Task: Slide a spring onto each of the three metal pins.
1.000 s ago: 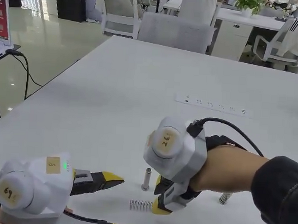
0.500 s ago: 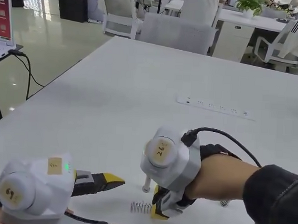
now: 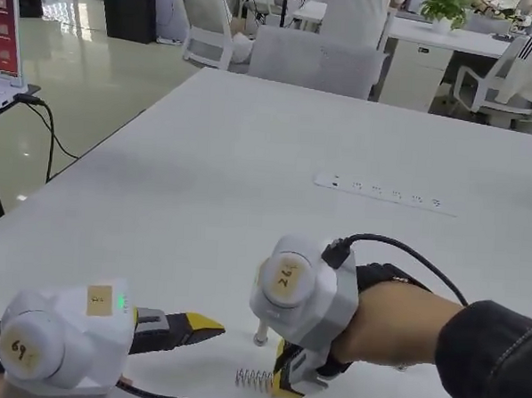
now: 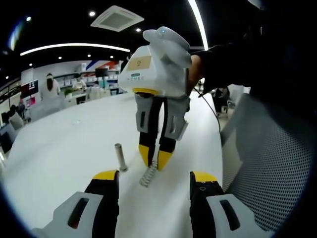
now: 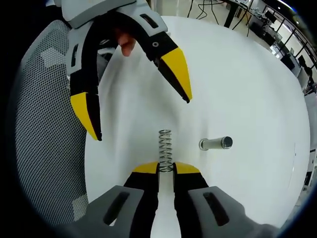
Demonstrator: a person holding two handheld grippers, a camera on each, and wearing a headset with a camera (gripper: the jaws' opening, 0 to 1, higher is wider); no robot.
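A small steel spring [image 3: 253,378] lies flat on the white table [image 3: 250,162]. My right gripper [image 3: 279,383] points down at it, and in the right gripper view its yellow-tipped jaws stand closed on the near end of the spring [image 5: 164,144]. A short metal pin [image 5: 215,143] stands just beside the spring; in the head view the pin [image 3: 260,334] is half hidden behind the right gripper's body. My left gripper [image 3: 205,365] waits open at the lower left, aimed at the spring [image 4: 147,175], the pin [image 4: 119,156] and the right gripper [image 4: 155,156].
A white power strip [image 3: 380,192] lies farther back on the table. Grey office chairs [image 3: 313,63] stand along the far edge, and the table's left edge drops to the floor. A mesh chair back [image 4: 267,163] is close behind the grippers.
My right gripper has come down and toward me onto the spring's end, covering most of the pin. The left gripper has barely moved.
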